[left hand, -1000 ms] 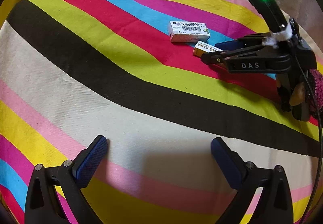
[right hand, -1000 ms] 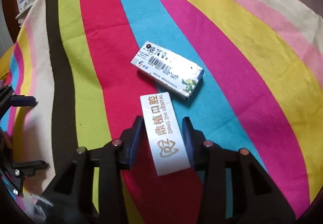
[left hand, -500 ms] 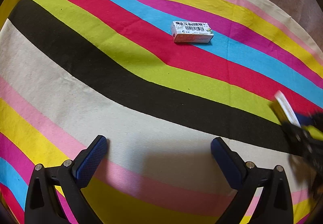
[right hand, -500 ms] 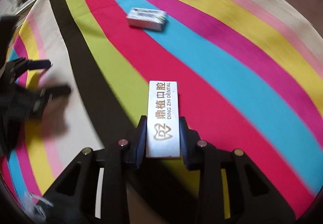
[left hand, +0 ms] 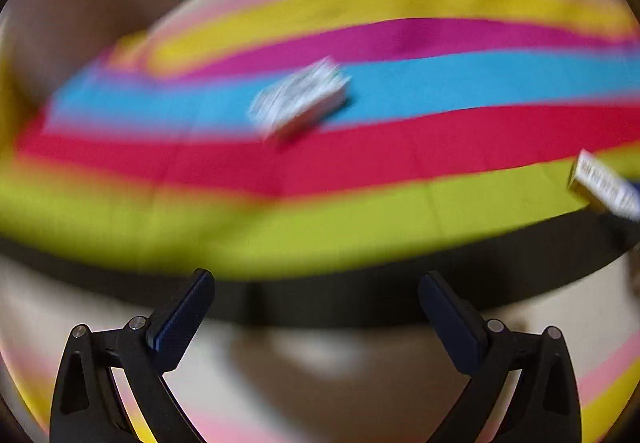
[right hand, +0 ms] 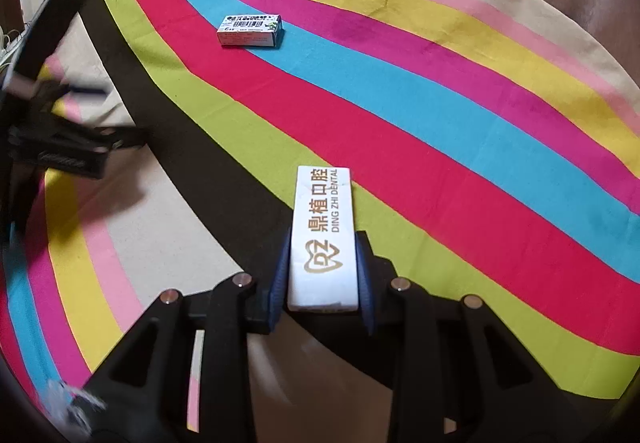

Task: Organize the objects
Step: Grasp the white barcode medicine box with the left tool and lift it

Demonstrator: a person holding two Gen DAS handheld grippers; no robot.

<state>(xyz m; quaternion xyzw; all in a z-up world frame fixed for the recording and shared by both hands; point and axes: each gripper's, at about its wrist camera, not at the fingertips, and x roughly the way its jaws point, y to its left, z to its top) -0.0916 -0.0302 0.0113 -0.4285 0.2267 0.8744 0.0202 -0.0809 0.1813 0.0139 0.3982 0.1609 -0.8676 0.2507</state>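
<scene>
Nearest the right wrist camera, the right gripper (right hand: 322, 275) has its fingers (right hand: 280, 275) closed on the long sides of the white dental box (right hand: 323, 239). The hold sits at the box's near end, so the lettered end projects forward, probably for controlled placement. The gripper points forward and downward over the striped cloth (right hand: 460, 163) covering the surface. To the left, the left gripper (left hand: 316, 307) has its fingers (left hand: 180, 319) spread apart with nothing between them; its view is blurred. Farther off, the small barcode box (right hand: 251, 30) lies flat where the red and blue stripes meet, well apart from both grippers.
</scene>
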